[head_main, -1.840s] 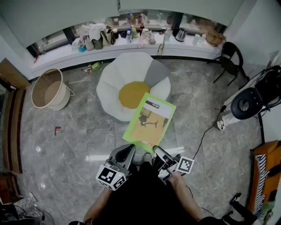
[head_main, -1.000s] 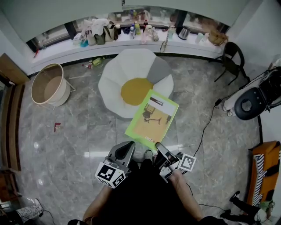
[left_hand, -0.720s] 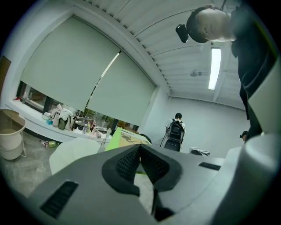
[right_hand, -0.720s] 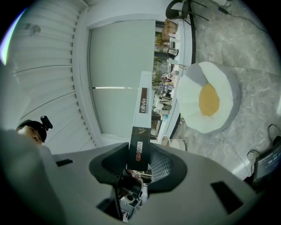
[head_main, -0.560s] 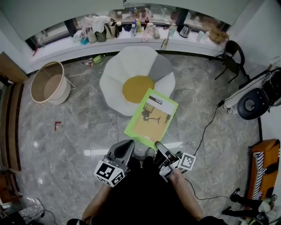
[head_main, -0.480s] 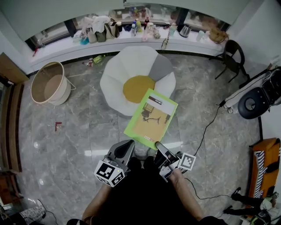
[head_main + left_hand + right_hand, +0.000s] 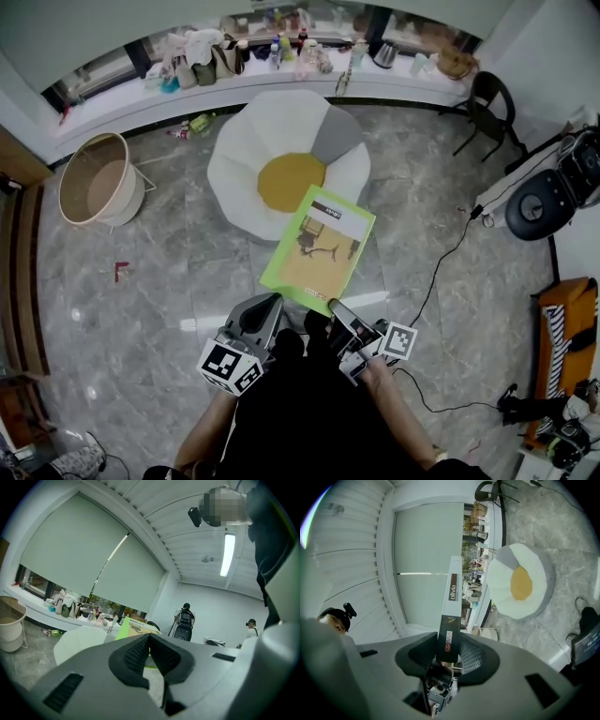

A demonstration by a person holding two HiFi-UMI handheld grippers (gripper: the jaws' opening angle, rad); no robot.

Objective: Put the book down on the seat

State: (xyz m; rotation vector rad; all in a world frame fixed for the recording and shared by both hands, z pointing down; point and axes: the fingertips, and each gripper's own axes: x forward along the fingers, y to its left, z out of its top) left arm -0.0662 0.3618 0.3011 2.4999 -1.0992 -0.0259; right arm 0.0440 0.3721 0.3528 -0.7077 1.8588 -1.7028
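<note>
The book (image 7: 317,248), with a green and tan cover, hangs flat over the floor, its far corner above the front edge of the seat (image 7: 251,155). The seat is a white petal-shaped cushion with a yellow middle. My right gripper (image 7: 334,309) is shut on the book's near edge. In the right gripper view the book's spine (image 7: 450,616) stands upright between the pads (image 7: 471,657), with the seat (image 7: 534,566) on the floor beyond. My left gripper (image 7: 266,304) hovers beside it, shut and holding nothing. In the left gripper view its jaws (image 7: 150,641) meet, and the book's green edge (image 7: 123,630) shows behind them.
A round beige basket (image 7: 90,190) stands on the floor at the left. A windowsill (image 7: 272,58) crowded with bottles and bags runs behind the seat. At the right are a black chair (image 7: 487,111), a black round machine (image 7: 542,202) and a cable (image 7: 441,272) across the marble floor.
The head view has shifted a little. The book stays in my right gripper in front of the seat, and the left gripper keeps its place beside it.
</note>
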